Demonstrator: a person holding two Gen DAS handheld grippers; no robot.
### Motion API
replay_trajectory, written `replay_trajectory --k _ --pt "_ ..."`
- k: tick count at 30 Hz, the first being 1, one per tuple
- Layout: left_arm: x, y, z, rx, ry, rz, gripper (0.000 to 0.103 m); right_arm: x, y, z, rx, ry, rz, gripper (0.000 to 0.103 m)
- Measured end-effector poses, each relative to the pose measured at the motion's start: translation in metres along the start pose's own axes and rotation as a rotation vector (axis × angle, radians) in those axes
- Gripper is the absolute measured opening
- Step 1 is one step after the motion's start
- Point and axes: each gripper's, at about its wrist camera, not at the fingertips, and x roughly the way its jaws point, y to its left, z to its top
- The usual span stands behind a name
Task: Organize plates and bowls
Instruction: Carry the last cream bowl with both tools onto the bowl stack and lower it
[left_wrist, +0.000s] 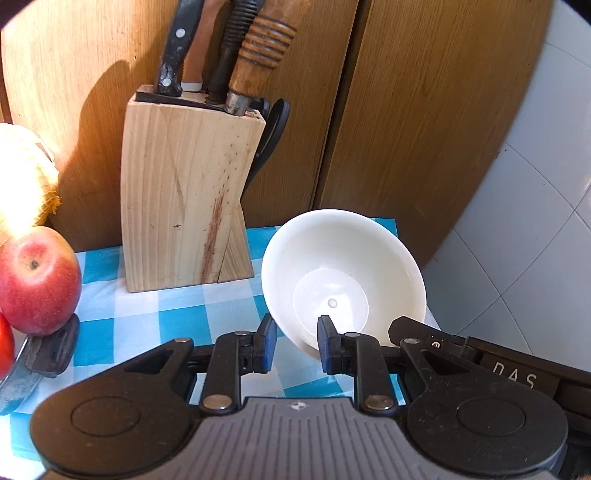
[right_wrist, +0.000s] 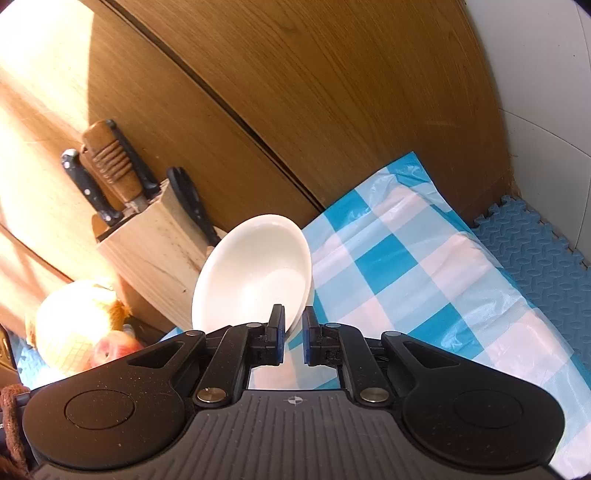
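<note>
Tilting steeply above the blue-and-white checked cloth (left_wrist: 155, 325), a white bowl (left_wrist: 343, 273) shows its hollow to both cameras, its lower rim caught near the hand-held grippers.

In the left wrist view the left hand-held gripper (left_wrist: 296, 345) stands with its blue-padded fingers parted around the bowl's near edge: the right pad sits inside the bowl, the left pad just outside the wall. Whether either pad actually presses the rim I cannot tell. A black finger of the right hand-held gripper reaches in from the right of that view and meets the bowl's rim.

In the right wrist view the right hand-held gripper (right_wrist: 293, 334) has its jaws narrowly apart, with the bowl's (right_wrist: 255, 273) rim running behind the left finger; the grip itself is hidden, so whether it holds the bowl cannot be told.

Just left of the bowl on the worktop stands a pale wooden knife block (left_wrist: 184, 199) holding several knives, with black scissors (left_wrist: 271, 136) hanging at its side. Further left lie a red apple (left_wrist: 37, 280) and a netted yellow fruit (left_wrist: 22, 177). Wooden cabinet doors (left_wrist: 406, 110) rise behind, beside a white tiled wall (left_wrist: 535, 221). A blue foam mat (right_wrist: 535, 251) shows beyond the cloth's far edge.
</note>
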Motion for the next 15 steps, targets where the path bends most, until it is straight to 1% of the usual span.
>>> replay_trajectory --k 7,15 --pt "-0.058 0.011 -0.025 0.003 -0.059 -0.023 0.017 -0.046 0.022 -0.024 -0.052 -0.031 0.072 0.014" --pt "-0.099 0.021 -0.068 0.022 -0.101 0.002 0.018 -0.079 0.037 -0.064 -0.122 -0.016 0.112 0.015"
